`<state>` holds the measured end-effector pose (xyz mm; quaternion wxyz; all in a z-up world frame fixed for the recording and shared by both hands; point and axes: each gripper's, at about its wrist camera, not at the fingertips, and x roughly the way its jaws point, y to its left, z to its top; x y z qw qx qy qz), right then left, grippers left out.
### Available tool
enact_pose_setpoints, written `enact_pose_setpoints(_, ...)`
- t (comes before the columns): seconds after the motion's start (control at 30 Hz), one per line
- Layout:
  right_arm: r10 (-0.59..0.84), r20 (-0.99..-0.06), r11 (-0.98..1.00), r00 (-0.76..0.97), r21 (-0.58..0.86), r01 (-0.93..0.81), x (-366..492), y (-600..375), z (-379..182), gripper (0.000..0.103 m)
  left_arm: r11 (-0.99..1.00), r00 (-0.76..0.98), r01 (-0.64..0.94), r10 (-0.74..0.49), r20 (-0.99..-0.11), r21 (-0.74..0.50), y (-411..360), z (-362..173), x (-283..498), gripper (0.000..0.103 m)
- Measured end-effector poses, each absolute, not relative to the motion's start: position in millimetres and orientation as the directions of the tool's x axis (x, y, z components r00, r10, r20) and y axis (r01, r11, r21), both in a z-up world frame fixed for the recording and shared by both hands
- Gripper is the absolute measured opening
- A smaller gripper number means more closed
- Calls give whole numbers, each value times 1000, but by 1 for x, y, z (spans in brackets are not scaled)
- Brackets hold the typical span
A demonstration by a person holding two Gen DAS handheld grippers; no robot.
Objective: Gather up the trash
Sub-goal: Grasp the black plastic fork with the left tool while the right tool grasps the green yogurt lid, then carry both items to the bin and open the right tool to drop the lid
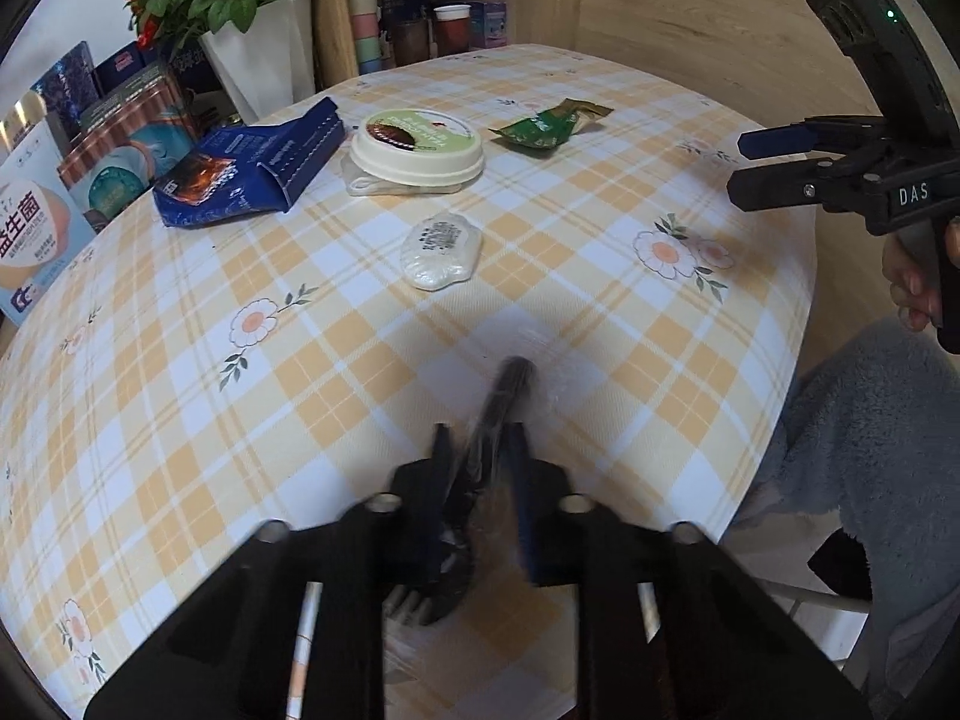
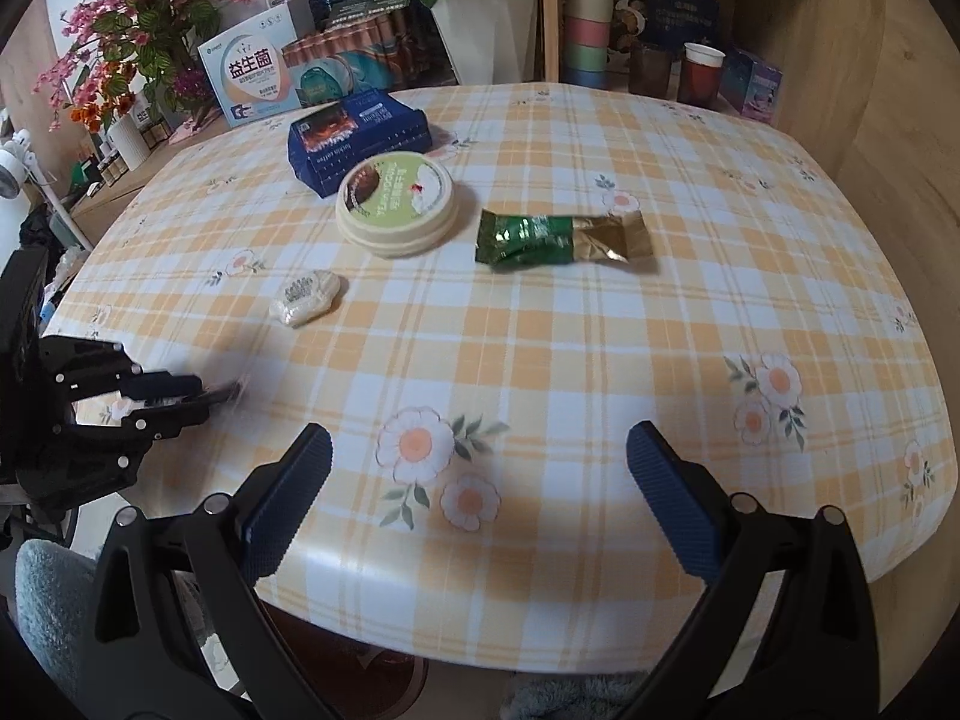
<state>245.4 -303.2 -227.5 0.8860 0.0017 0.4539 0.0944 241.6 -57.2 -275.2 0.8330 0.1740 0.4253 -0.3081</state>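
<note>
My left gripper (image 1: 482, 450) is shut on a black plastic fork (image 1: 510, 384) in a clear wrapper, just above the near part of the checked table (image 1: 180, 420). The fork's handle points away and its tines lie back between the fingers. In the right wrist view the left gripper (image 2: 192, 396) sits at the table's left edge. My right gripper (image 2: 480, 444) is open over the front edge with nothing between its fingers. Farther back lie a white packet (image 2: 306, 297), a round yogurt tub (image 2: 396, 204), a green and gold wrapper (image 2: 558, 237) and a blue carton (image 2: 360, 138).
Flower pots (image 2: 486, 18), printed boxes (image 2: 252, 72) and stacked cups (image 2: 588, 18) crowd the back edge against a wooden shelf. A grey fleece sleeve (image 1: 870, 420) and a hand (image 1: 912, 288) are at the table's right side.
</note>
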Motion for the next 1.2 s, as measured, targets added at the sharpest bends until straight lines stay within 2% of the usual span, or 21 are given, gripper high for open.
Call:
enact_pose_setpoints(0.3, 233, -743, 962, 628, 80, -263, 309, -277, -211, 97, 863, 498, 468, -436, -749, -191, -5, -263, 262, 11)
enact_pose_setpoints(0.57, 232, -753, 950, 616, 38, -311, 376, -232, -226, 97, 887, 584, 368, -453, -673, -278, 24, -241, 261, 11)
enact_pose_setpoints(0.9, 239, -808, 964, 539, 130, -234, 417, -223, -255, 97, 890, 631, 294, -455, -628, -349, 50, -234, 257, 11)
enact_pose_setpoints(0.97, 254, -813, 962, 524, 157, -222, 419, -225, -258, 96, 890, 636, 289, -454, -624, -353, 52, -233, 255, 11)
enact_pose_setpoints(1.0, 264, -812, 960, 520, 170, -222, 420, -226, -259, 87, 890, 639, 286, -454, -621, -356, 53, -233, 254, 11)
enact_pose_setpoints(1.2, 294, -779, 952, 554, 186, -244, 410, -229, -245, 85, 893, 660, 265, -443, -607, -363, 58, -227, 249, 11)
